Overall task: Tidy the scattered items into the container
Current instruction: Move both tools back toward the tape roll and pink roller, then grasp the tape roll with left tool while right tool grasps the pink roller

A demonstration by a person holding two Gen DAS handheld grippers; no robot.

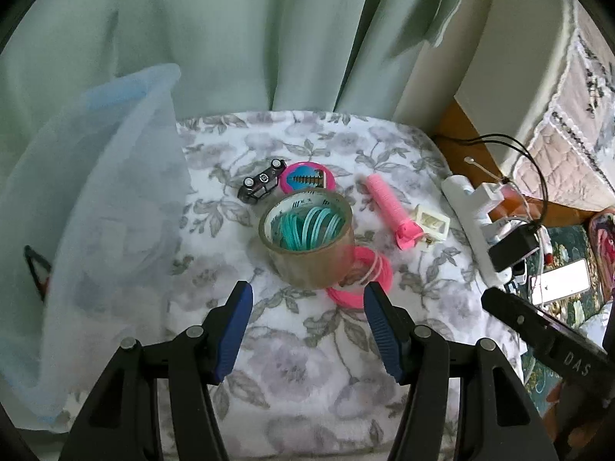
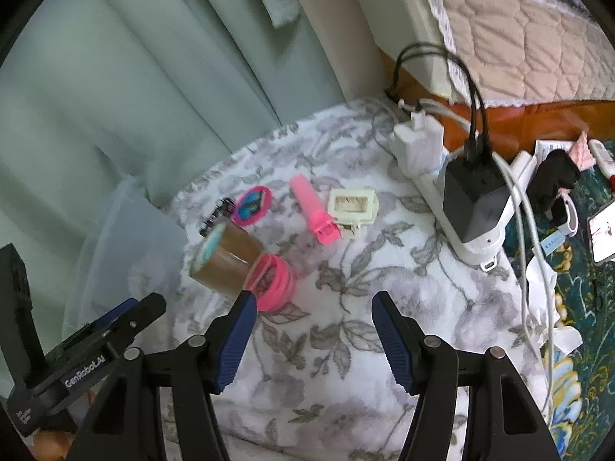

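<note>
Left gripper (image 1: 307, 303) — jaws standing roughly half apart, holding nothing, blue pads (image 1: 234, 330) hanging over the floral blanket (image 1: 307, 365) just short of the tape roll (image 1: 307, 238).

Right gripper (image 2: 313, 315) — likewise about half open and empty, its left pad sitting just beside the pink bangles (image 2: 275, 280).

Tape roll — brown packing tape standing on its flat side, teal bands tucked inside its core, leaning against the pink bangles. Probably the nearest pick for the left gripper; it looks wider than the present gap, so I would widen the jaws or pinch one wall through the core, taking care not to drag the bangles along.

Container (image 1: 96, 199) — translucent plastic tub, lying to the left of the scattered items, close beside the left gripper.

Beyond the roll:
- toy car (image 1: 261, 184), dark, touching a pink round lid (image 1: 307, 178)
- pink hair roller (image 1: 392, 211)
- cream plastic clip box (image 1: 432, 224) just beside the roller

At the blanket's right edge a power strip (image 2: 461, 207) with a black charger (image 2: 472, 196) and trailing cables — the right gripper is working nearest these, a snag risk. Green curtain (image 1: 250, 38) behind.
</note>
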